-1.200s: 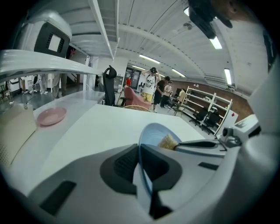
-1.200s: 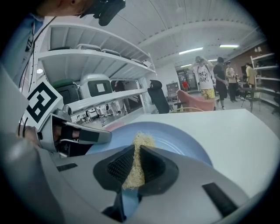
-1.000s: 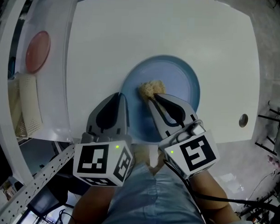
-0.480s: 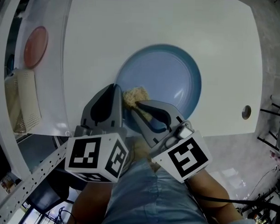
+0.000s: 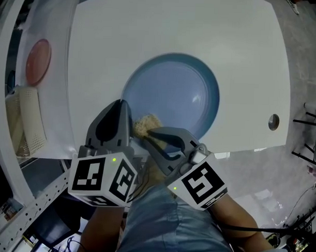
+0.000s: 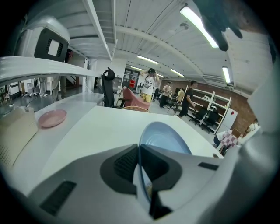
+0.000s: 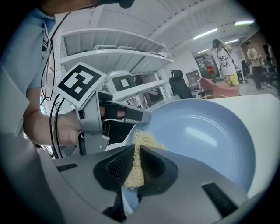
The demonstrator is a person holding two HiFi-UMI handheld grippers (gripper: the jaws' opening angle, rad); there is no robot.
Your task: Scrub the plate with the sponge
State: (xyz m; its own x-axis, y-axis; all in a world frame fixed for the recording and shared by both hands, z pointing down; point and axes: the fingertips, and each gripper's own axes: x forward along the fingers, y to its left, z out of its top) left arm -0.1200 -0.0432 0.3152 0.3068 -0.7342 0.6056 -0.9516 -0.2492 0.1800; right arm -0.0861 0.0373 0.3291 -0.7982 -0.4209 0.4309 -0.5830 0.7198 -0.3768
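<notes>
Pinching the sponge (image 5: 143, 123), right gripper (image 5: 151, 133) sits at the plate (image 5: 175, 87)'s lower-left rim, beside the left gripper (image 5: 123, 109) clamping it.

white table (image 5: 243, 58): blue plate (image 5: 174, 92) at near edge, small round metal fitting (image 5: 273, 122) near right corner.

A white table (image 5: 150, 45) takes up the middle of the floor; a small round metal fitting (image 5: 273, 122) is set in its top near the right edge; left of the table, on a pale curved counter (image 5: 57, 109), lies a pink dish (image 5: 38, 62), with a cream perforated rack (image 5: 26, 123) just beside it; beyond the table's far end stand a black office chair (image 6: 107, 85), a pink chair (image 6: 134, 99) and several people (image 6: 150, 85); strip lights (image 6: 199, 24) run overhead
</notes>
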